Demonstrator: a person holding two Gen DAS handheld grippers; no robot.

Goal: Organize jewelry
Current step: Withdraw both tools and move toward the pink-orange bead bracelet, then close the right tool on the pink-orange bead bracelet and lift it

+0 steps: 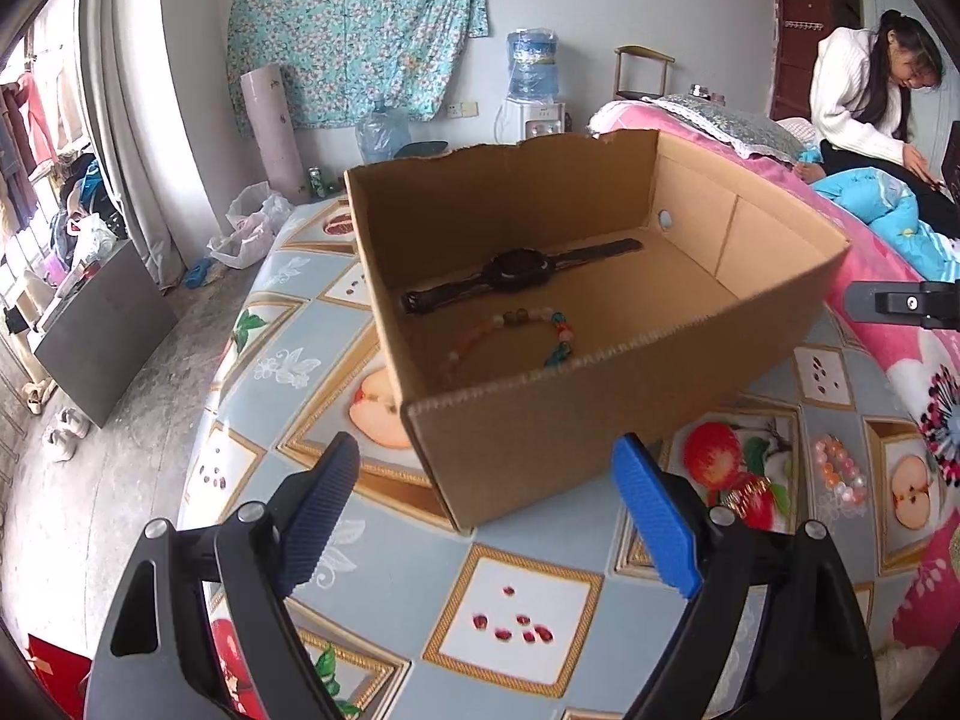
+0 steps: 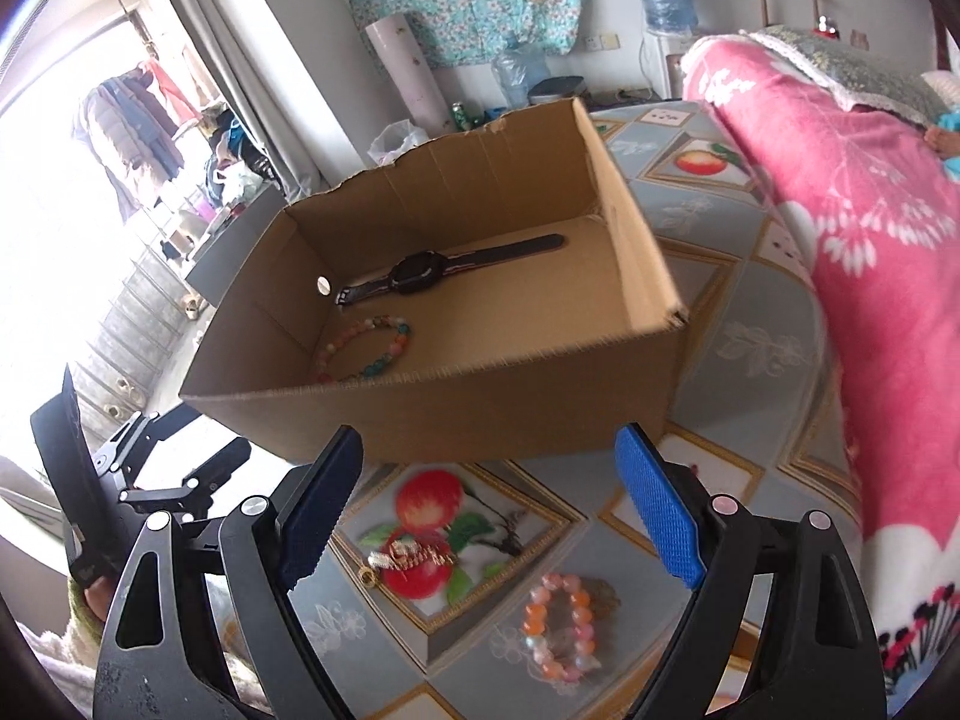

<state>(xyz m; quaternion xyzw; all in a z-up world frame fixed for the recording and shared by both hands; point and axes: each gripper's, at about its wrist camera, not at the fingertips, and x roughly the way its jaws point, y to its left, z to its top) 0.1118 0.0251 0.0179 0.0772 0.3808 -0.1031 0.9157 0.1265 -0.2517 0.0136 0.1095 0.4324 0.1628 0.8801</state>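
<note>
Left wrist view: left gripper spread wide, empty, before open brown cardboard box on fruit-patterned tablecloth; black wristwatch and multicoloured bead bracelet inside. Right wrist view: right gripper likewise apart, gripping nothing, above gold chain and pink-orange bead bracelet lying outside, near box front

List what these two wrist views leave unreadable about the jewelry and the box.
- Left wrist view: box's near wall hides part of the beaded bracelet.
- Both views: watch face too small to read.
- Right wrist view: gold piece blurred, its type unclear.
</note>
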